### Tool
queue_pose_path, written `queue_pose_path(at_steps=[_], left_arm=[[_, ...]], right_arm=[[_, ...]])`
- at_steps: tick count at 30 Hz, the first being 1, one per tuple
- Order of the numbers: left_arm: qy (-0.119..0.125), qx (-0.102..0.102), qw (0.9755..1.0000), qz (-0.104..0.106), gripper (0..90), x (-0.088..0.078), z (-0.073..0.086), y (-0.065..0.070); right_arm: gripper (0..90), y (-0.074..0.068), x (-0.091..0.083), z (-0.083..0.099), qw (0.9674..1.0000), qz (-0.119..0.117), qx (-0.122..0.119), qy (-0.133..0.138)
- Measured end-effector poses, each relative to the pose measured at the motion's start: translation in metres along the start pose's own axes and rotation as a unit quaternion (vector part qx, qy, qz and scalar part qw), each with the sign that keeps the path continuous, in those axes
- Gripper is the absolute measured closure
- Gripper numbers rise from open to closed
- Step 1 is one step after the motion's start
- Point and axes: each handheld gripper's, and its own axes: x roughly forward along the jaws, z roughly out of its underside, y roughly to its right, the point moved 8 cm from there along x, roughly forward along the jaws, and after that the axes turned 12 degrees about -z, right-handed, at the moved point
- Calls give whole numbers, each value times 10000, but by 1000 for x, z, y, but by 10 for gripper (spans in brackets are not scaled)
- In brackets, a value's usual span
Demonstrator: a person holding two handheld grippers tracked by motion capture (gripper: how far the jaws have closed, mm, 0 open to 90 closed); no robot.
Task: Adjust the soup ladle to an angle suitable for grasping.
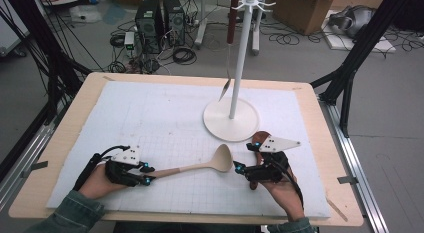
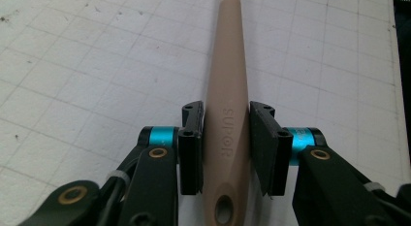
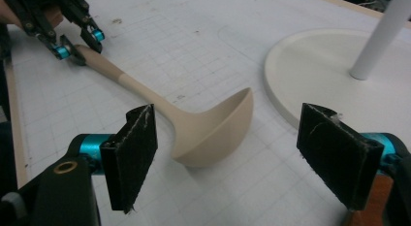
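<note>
Two grippers worked over the white gridded mat (image 1: 165, 118) on the pale wooden desk (image 1: 320, 143), both toward its near edge. At the left, the left gripper (image 1: 148, 173) was clenched on the thick end of the beige plastic ladle's handle (image 2: 227, 138), its black jaws pressed flat against both sides of it just above the hanging hole, as the left gripper view showed. From that grip the beige plastic ladle (image 1: 200, 166) ran rightward along the near part of the mat, its long axis roughly parallel to the desk's near edge and rising slightly away from it, ending in the bowl (image 3: 213, 134), which rested on the mat with its hollow turned up and toward the far side. Just right of the bowl, the right gripper (image 1: 238, 168) was released, its jaws spread wide, and in its own view the bowl lay ahead between them, nearer the left one, not touching either. So the handle end belonged to the left hand, and the bowl end was nearest the right. Beyond the bowl, toward the far right of the mat, stood a white utensil stand with a round flat base (image 1: 231, 119) and an upright pole (image 1: 241, 53); a brown-handled utensil (image 1: 231, 38) hung from its top hooks. The base sat close to the bowl and, in my judgement, was the one obstacle to a lift toward the hooks.
</note>
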Motion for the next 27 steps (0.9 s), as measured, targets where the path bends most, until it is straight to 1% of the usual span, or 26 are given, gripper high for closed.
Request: queue_pose_path(at_steps=[2,5,6,7,8,9,13,16,20,23,27], left_arm=[[-25,38,10000,4,671,0,0,0],[-20,55,10000,6,672,0,0,0],[-10,28,10000,7,673,0,-1,1],[-36,55,10000,3,673,0,-1,0],[-45,86,10000,18,673,0,-1,0],[-49,80,10000,32,674,-1,-1,1],[-24,99,9999,19,675,-4,-5,1],[71,61,10000,6,675,-8,-9,0],[161,60,9999,9,675,-13,-16,-3],[181,77,9998,-1,675,-15,-21,-4],[207,94,9997,-23,675,-17,-29,-5]], right_arm=[[217,-3,4,-3,9999,-103,-60,-29],[217,-6,12,-7,9994,-256,-170,-171],[217,-7,15,-8,9991,-308,-197,-226],[217,-9,18,-10,9985,-408,-211,-301],[217,-10,20,-11,9981,-455,-250,-339],[217,-11,23,-13,9975,-533,-266,-372],[217,-14,31,-22,9955,-792,-319,-406],[211,-14,35,-27,9939,-938,-380,-441],[214,-12,43,-35,9923,-1048,-455,-473],[226,-11,50,-37,9911,-1101,-487,-571],[242,-10,60,-39,9886,-1210,-531,-722]])
